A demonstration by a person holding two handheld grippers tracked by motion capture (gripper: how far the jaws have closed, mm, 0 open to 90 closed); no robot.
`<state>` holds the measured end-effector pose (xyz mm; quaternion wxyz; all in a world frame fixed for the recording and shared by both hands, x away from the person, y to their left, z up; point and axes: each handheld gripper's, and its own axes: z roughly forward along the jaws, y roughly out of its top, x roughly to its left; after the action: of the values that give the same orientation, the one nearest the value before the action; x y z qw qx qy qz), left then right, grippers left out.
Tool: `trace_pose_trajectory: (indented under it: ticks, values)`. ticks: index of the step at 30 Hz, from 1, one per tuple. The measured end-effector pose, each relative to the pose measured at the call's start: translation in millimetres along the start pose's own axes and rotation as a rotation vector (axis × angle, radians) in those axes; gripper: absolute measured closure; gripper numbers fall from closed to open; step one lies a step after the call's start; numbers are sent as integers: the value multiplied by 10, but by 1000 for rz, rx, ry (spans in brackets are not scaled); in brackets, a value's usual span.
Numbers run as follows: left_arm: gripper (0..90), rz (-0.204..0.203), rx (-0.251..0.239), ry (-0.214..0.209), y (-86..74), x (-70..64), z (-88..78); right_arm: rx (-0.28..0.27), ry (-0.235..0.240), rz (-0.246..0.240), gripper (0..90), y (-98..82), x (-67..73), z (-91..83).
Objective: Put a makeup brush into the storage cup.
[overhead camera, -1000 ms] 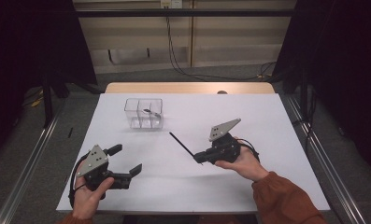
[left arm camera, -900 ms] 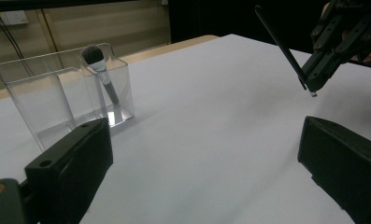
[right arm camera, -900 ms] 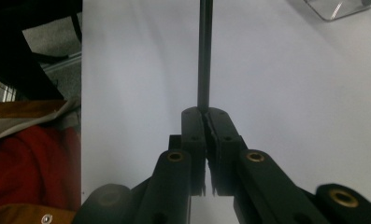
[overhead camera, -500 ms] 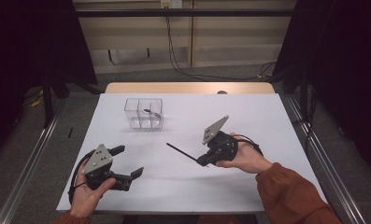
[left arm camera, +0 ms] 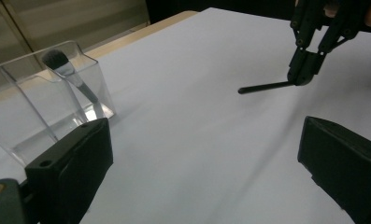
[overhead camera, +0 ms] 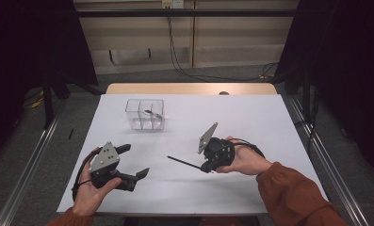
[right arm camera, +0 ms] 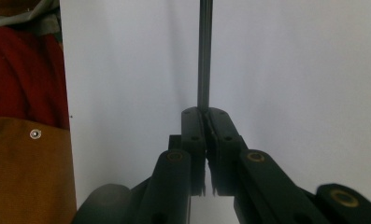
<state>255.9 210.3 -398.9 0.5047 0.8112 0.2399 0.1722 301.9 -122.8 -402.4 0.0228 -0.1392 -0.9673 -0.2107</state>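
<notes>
One makeup brush (overhead camera: 151,114) already stands in the clear divided organizer (overhead camera: 145,114). The right hand-held gripper (overhead camera: 208,165) clenches a thin black stick-like brush handle (overhead camera: 183,163) low over the counter (overhead camera: 250,122); it is not yet placed. The left hand-held gripper (overhead camera: 134,161) hangs released, grasping nothing.

From my left gripper (left arm camera: 206,168) I look between its two black jaws, which stand wide apart with only bare white table (left arm camera: 192,107) between them. Toward the table's far edge a clear plastic organizer (left arm camera: 47,107) stands with a makeup brush (left arm camera: 68,74) leaning inside, bristles up. Across the table, the right gripper (left arm camera: 307,70) pinches a thin black stick (left arm camera: 265,87), which juts out just above the surface.
</notes>
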Motion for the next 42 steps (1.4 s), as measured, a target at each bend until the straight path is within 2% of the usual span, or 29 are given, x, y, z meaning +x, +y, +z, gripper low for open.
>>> trace_pose_trajectory:
  ticks: [4, 6, 11, 16, 17, 22, 28, 30, 31, 33, 35, 39, 42]
  values:
    - [31, 2, -2, -20, 64, 1, -5, 43, -2, -14, 866, 2, -21, 23]
    - [32, 3, -6, -31, 97, -2, 3, 65, 7, -4, 866, 4, -23, 26]
    - [32, 19, 2, -58, 178, -36, 74, 65, 9, -12, 866, 8, -37, 23]
    - [35, 50, 29, -111, 258, -93, 202, 74, 16, -31, 865, 24, -40, 40]
    - [34, 47, 29, -118, 268, -107, 232, 77, 17, -19, 865, 30, -29, 39]
    - [33, 62, 50, -145, 295, -135, 347, 79, 19, -34, 865, 25, -28, 43]
    - [32, 77, 89, -180, 336, -179, 450, 92, 20, -22, 866, 3, -28, 27]
    - [33, 82, 101, -193, 368, -198, 483, 93, 26, -48, 866, 0, -38, 39]
    - [34, 85, 107, -199, 385, -207, 500, 106, 28, -42, 866, 4, -30, 38]
    - [36, 96, 132, -220, 419, -217, 532, 113, 33, -31, 865, 14, -21, 40]
    - [44, 113, 152, -224, 442, -234, 564, 103, 44, -49, 866, 22, -33, 39]
    - [43, 124, 192, -248, 464, -254, 629, 115, 46, -44, 866, 35, -41, 30]
    - [42, 118, 220, -285, 472, -261, 681, 128, 50, -55, 866, 36, -55, 29]
